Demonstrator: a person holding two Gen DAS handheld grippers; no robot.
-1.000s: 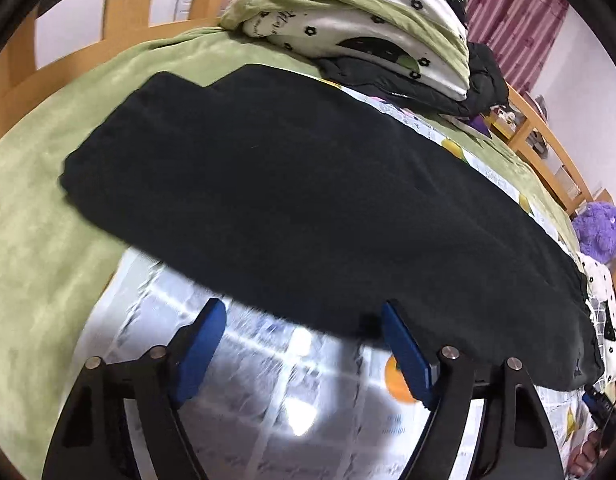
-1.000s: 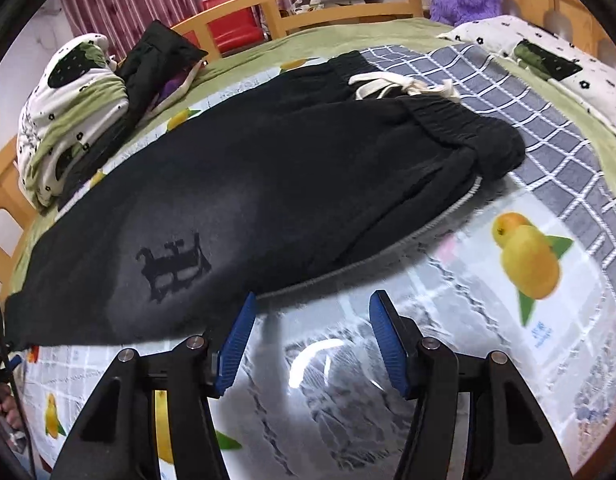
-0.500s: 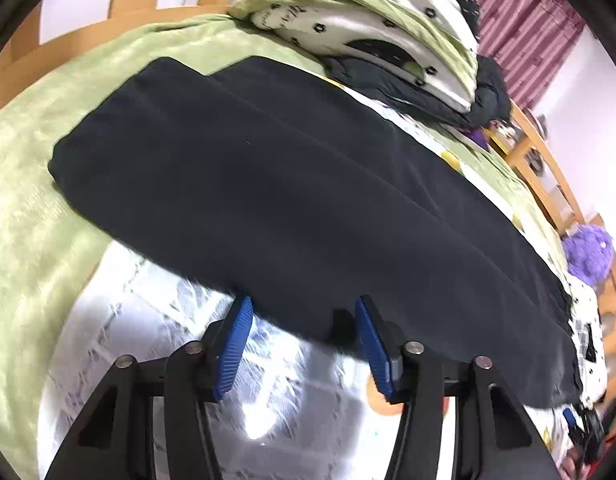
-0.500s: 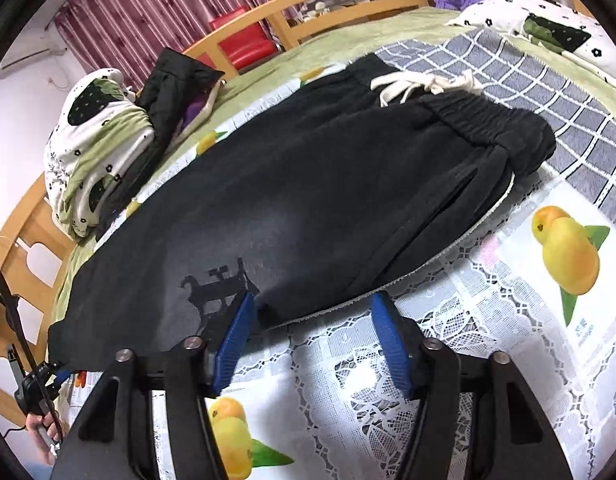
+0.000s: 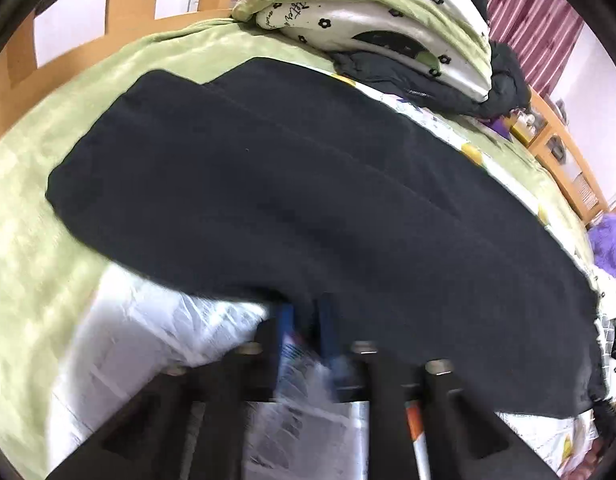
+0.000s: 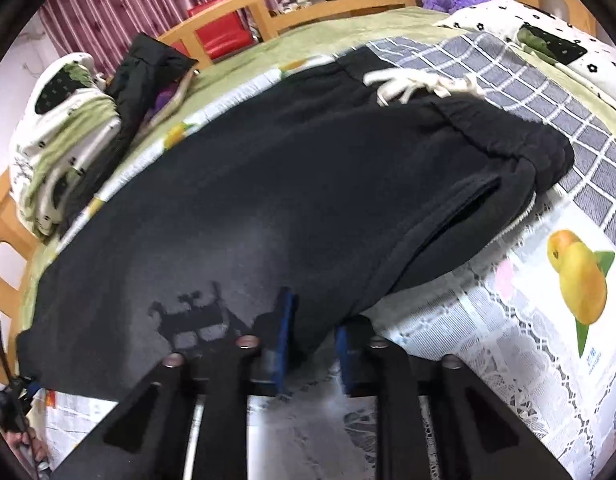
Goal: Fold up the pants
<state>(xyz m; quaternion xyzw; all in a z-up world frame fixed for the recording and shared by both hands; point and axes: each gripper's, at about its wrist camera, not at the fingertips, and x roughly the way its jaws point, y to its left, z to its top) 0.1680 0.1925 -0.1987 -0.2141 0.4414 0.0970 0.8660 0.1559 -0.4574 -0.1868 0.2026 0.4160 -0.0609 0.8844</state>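
home bedroom | wooden bed frame (image 6: 331, 4) (slatted) | folded quilt (image 5: 371, 4)

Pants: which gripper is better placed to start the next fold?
Neither clearly. The left gripper and the right gripper both pinch the near edge of the pants, so a two-handed lift looks likely; the right sits nearer the waistband.
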